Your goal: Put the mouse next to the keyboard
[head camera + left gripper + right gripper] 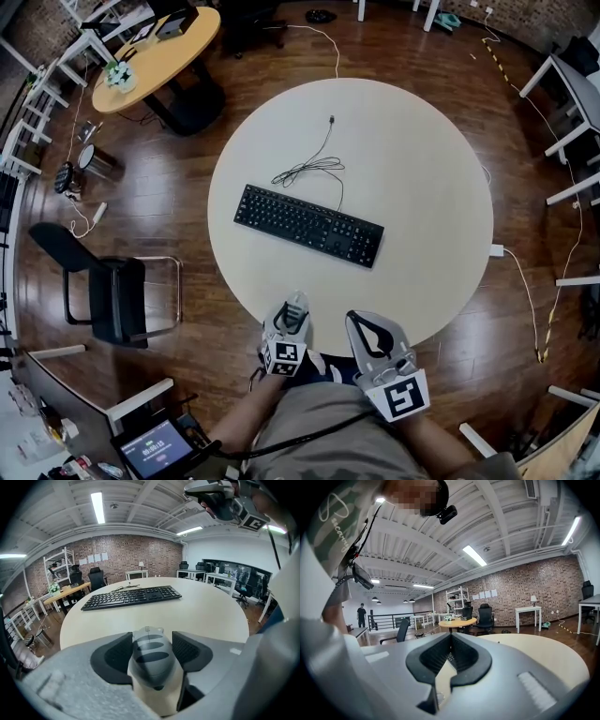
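Pads of our left gripper press in on a grey mouse from both sides, the jaws spread only as far as its body, with its scroll wheel pointing forward toward the keyboard. Our right gripper has its jaw tips brought together with nothing between them, and it is raised higher than the left one. Seen from the head view, we hold both grippers side by side at the near edge of the round pale table, so the mouse hangs just over that edge, well apart from the black keyboard, which lies slantwise near the table's middle. A thin dark cable lies looped on the tabletop just beyond the keyboard. Around the table we see a dark wooden floor, a black chair to the left, and a smaller round wooden table farther off.
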Tool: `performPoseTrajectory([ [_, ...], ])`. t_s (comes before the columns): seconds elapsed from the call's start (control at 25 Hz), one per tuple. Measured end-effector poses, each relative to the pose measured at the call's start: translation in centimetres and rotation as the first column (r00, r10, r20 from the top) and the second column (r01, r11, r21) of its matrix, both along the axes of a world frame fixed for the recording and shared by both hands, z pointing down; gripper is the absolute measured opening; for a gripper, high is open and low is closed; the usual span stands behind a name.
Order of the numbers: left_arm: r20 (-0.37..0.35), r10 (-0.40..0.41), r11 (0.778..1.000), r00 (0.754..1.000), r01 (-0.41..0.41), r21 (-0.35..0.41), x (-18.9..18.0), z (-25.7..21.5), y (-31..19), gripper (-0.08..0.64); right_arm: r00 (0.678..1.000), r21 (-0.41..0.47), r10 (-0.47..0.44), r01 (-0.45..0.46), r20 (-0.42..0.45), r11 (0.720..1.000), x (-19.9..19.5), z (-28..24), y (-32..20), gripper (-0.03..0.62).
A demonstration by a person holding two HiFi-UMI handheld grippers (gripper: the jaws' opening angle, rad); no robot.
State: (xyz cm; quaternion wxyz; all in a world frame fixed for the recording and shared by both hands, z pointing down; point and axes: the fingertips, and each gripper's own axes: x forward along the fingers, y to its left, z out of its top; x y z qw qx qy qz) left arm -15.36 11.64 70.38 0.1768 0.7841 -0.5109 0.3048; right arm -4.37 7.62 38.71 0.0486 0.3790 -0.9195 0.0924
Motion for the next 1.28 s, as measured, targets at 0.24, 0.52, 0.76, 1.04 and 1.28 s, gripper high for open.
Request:
performPoseTrajectory([
  [0.24, 0.001, 0.010, 1.000, 1.000, -0.010, 0.001, 1.0, 0.0, 0.5, 0.275, 0.999, -0.010, 0.041, -0.041, 0.008, 0.999, 1.4, 0.2, -0.9, 0.005],
  [0.52, 0.009, 0.016, 1.000, 1.000, -0.016, -0.002, 1.6, 0.0, 0.7, 0.275, 0.998, -0.019, 0.065, -0.065, 0.000, 0.998, 2.7, 0.9, -1.5, 0.005],
  [0.76, 0.005, 0.032, 0.999, 0.999, -0.032, -0.003, 2.9, -0.1, 0.8, 0.275, 0.997, -0.025, 0.081, -0.081, -0.001, 0.996, 3.5, 1.1, -2.1, 0.005],
  [1.04, -0.004, 0.076, 0.997, 0.997, -0.076, -0.002, 4.9, -0.4, 0.9, 0.275, 0.995, -0.030, 0.097, -0.098, -0.006, 0.995, 4.5, 1.3, -2.2, 0.005],
  [1.28, -0.010, 0.097, 0.995, 0.995, -0.097, 0.005, 6.3, -0.4, 1.1, 0.275, 0.994, -0.032, 0.103, -0.104, -0.017, 0.994, 5.2, 1.7, -2.4, 0.005],
])
